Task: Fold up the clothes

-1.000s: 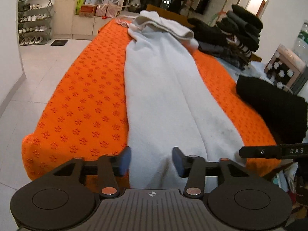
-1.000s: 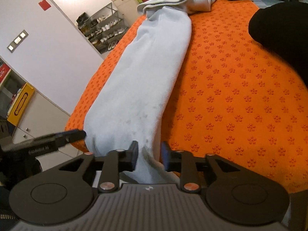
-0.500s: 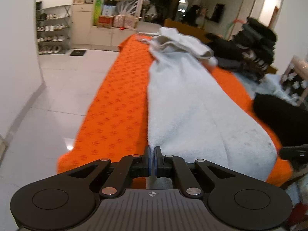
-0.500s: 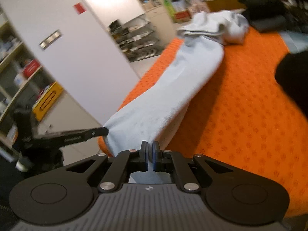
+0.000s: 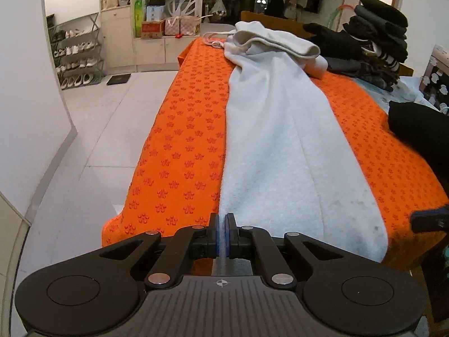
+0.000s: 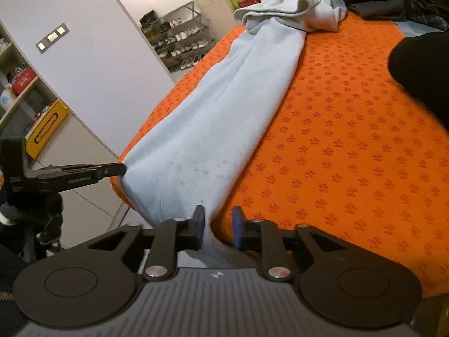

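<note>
Right wrist only: yellow box [image 6: 46, 129].

1 pale garment [image 5: 280, 146], 1 orange cloth [image 5: 182, 151], 2 grippers [image 5: 221, 236] [image 6: 217, 224].
</note>
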The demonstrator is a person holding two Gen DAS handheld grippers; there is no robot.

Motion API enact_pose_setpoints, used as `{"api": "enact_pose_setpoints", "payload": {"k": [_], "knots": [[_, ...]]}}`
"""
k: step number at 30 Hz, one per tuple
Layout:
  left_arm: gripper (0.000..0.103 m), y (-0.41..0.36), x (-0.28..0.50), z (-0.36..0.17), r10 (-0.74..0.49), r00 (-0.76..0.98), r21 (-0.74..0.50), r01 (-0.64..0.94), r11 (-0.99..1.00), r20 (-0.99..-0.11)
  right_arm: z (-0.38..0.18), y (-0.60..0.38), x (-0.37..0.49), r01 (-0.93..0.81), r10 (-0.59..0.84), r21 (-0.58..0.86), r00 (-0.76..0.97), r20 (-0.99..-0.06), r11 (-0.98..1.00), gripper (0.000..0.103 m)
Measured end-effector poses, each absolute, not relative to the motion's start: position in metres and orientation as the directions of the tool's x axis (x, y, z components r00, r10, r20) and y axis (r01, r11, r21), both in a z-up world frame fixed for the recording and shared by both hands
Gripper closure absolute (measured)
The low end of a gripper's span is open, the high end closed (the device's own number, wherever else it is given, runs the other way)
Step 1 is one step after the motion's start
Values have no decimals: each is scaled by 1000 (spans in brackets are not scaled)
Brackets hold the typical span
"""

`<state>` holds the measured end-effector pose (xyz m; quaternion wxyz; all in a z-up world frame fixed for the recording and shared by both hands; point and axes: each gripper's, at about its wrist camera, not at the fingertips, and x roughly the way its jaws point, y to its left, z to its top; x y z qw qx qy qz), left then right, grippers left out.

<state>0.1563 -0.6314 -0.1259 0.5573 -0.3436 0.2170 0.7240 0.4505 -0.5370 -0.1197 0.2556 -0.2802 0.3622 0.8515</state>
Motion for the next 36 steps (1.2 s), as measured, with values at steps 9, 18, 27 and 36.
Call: {"api": "enact_pose_setpoints", "payload": {"k": [9, 18, 27, 36], "knots": [[97, -634, 159, -108, 686, -136, -70, -962, -263, -715, -147, -514, 408, -609, 170, 520, -731, -661, -599, 65], [101, -638, 155, -95, 715, -140, -17, -978, -208, -685, -112, -528, 414, -631, 262, 487, -734, -626, -603, 99], [99, -672, 135, -86, 746, -98, -34, -987, -159, -659, -93, -580, 437, -762, 469, 399, -635, -614, -509, 97], [74, -714, 144, -96, 748, 14, -36, -999, -13, -664, -107, -647, 464, -860, 604, 358, -510, -613, -364, 74]]}}
